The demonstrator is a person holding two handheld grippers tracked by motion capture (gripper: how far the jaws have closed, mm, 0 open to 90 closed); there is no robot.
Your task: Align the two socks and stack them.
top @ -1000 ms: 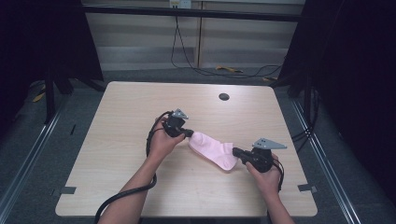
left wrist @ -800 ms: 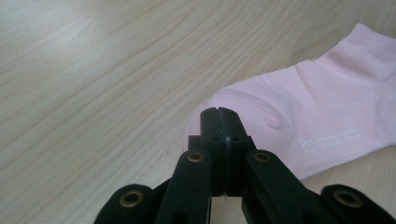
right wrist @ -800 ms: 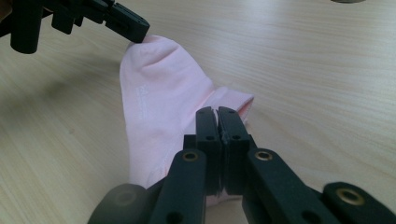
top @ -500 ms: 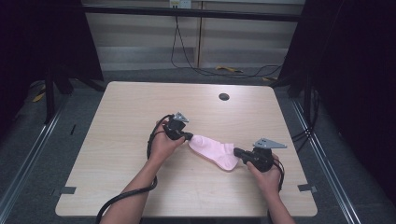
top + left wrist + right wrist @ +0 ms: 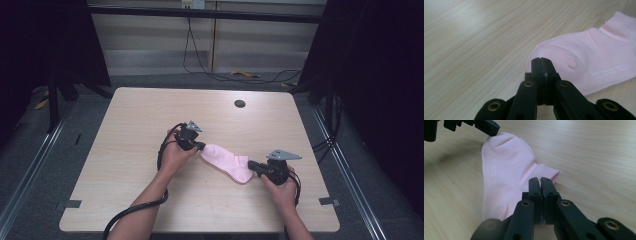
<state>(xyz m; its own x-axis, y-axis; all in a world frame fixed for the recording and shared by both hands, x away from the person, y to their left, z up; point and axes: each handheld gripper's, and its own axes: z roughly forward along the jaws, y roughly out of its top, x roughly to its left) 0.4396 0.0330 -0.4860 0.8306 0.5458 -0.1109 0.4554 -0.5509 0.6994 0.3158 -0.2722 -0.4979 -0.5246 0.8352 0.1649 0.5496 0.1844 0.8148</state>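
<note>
1. The pink sock [image 5: 227, 162] lies flat on the table [image 5: 130, 125], a little toward the person's side of the middle, with the left gripper [image 5: 199, 146] at its toe end and the right gripper [image 5: 253, 165] at its cuff end.
2. In the left gripper view the jaws are pressed together over the toe edge of the sock [image 5: 584, 65]. I judge that they pinch a small bit of cloth, but the cloth between them is hidden.
3. In the right gripper view the jaws are also closed, at the cuff side of the sock [image 5: 504, 177]. It looks like they hold the edge there, though the contact itself is covered by the jaws.
4. The step in hand seems to be stretching or smoothing the sock between the two ends. To do it well, both grippers should pull away from the sock's middle evenly and low to the table, so the cloth does not slip out or twist.
5. A small bump near the toe would need gentle tension to go flat.
6. Hard to make out: the white print on the sock is too small to read, and the dark round spot [image 5: 239, 104] on the table beyond the sock may be a hole or a cap; I cannot tell which.
</note>
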